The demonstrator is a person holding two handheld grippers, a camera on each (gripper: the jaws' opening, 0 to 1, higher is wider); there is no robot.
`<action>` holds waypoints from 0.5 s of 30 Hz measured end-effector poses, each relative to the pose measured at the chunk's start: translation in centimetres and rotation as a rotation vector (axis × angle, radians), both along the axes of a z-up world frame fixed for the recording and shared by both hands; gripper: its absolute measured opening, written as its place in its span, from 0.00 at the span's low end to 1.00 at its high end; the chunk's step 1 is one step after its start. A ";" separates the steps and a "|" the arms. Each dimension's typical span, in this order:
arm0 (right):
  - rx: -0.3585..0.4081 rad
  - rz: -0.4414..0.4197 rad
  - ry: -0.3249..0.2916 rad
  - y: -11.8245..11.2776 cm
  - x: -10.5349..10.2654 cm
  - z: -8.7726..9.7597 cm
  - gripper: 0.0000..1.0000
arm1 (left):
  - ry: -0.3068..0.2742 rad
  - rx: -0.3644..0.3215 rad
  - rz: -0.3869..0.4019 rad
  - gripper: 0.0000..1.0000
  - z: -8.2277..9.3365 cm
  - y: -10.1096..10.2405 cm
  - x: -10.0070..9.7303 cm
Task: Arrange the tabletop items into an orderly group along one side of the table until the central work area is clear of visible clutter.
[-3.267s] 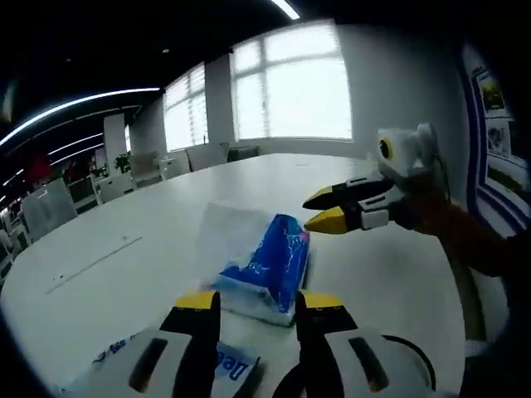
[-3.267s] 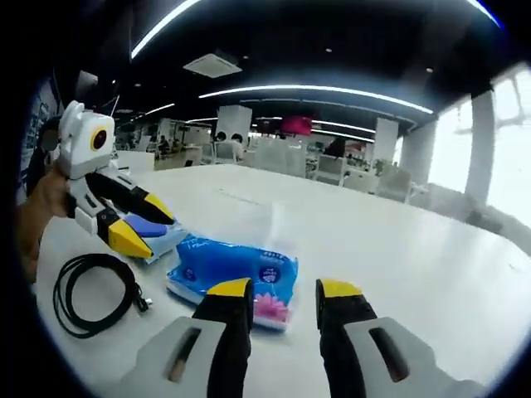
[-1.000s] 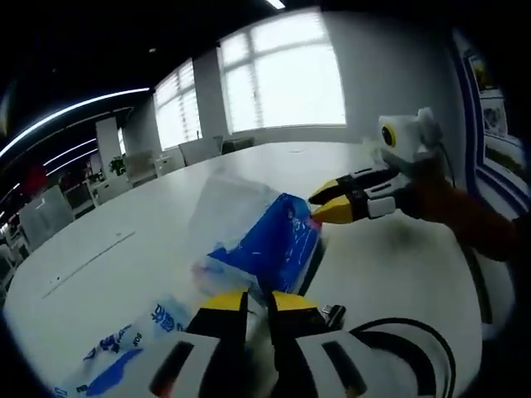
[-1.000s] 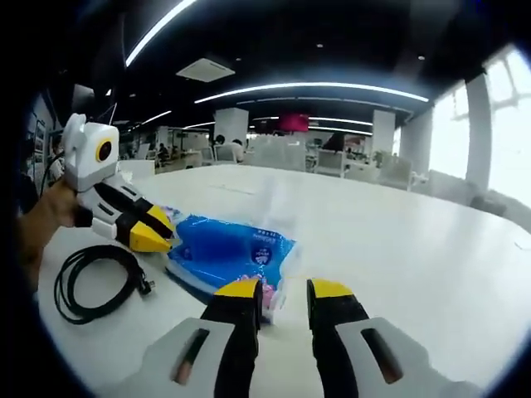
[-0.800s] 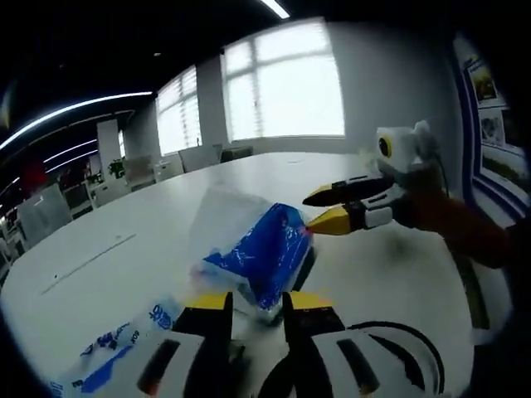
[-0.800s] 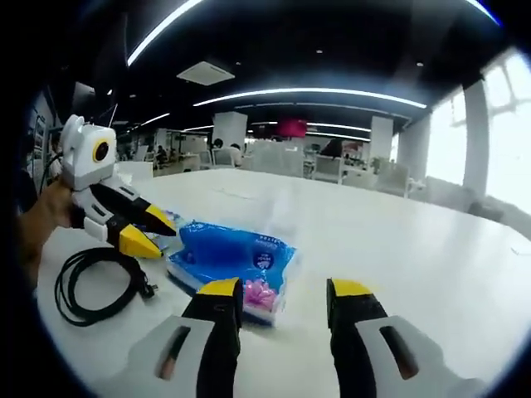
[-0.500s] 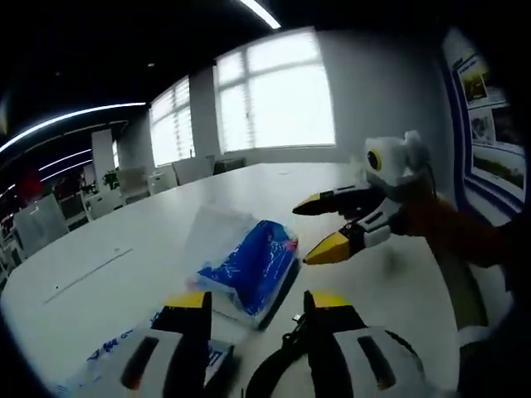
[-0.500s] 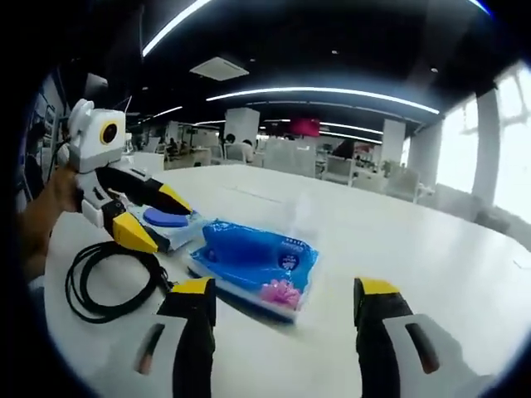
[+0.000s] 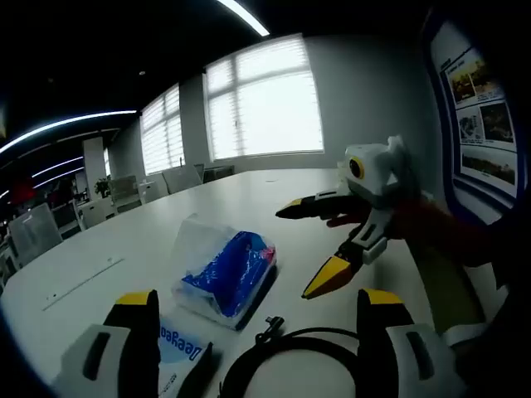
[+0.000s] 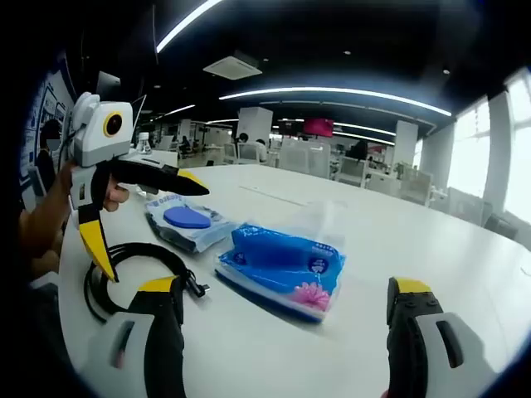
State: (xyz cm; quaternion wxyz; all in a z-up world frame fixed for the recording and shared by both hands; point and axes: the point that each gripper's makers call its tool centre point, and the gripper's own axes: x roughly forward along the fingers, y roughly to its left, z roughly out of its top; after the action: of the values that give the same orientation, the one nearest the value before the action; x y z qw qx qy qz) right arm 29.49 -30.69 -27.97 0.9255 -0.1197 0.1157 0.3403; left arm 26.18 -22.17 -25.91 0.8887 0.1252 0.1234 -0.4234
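Two claws, both spread wide and empty: the left claw (image 9: 253,311) and right claw (image 10: 286,298) hang just above the white desk (image 10: 431,240). Between them lies the blue plastic tissue pack (image 10: 286,264), beside a flat white-and-blue wipes packet (image 10: 184,220) and a coiled black cable (image 10: 137,269). A careless closing could catch the loose film and drag the pack, or snag the cable.

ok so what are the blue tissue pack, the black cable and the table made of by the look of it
Blue tissue pack: seemingly thin glossy plastic film, since it creases and catches the light, with soft white tissue poking from the top. Black cable: probably rubber or plastic sheathing, matte and coiled in loose loops, with a plug at its end. Table: a smooth white top with a faint sheen, likely laminate, though that is uncertain.
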 end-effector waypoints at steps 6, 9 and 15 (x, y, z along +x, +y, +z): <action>-0.022 0.007 -0.001 0.1 -0.3 -0.1 1.00 | -0.012 -0.009 0.002 1.00 0.5 0.2 -0.1; -0.015 0.007 -0.003 0.2 -0.4 0.2 1.00 | -0.019 -0.011 0.002 1.00 0.7 0.2 -0.2; 0.000 0.000 -0.016 0.0 -0.6 0.9 1.00 | -0.027 -0.017 0.001 1.00 1.0 0.6 -0.8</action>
State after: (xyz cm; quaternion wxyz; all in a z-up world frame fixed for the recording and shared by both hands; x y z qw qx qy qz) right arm 28.90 -30.73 -27.05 0.9264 -0.1222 0.1084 0.3393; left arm 25.43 -21.56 -24.95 0.8915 0.1232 0.1077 -0.4224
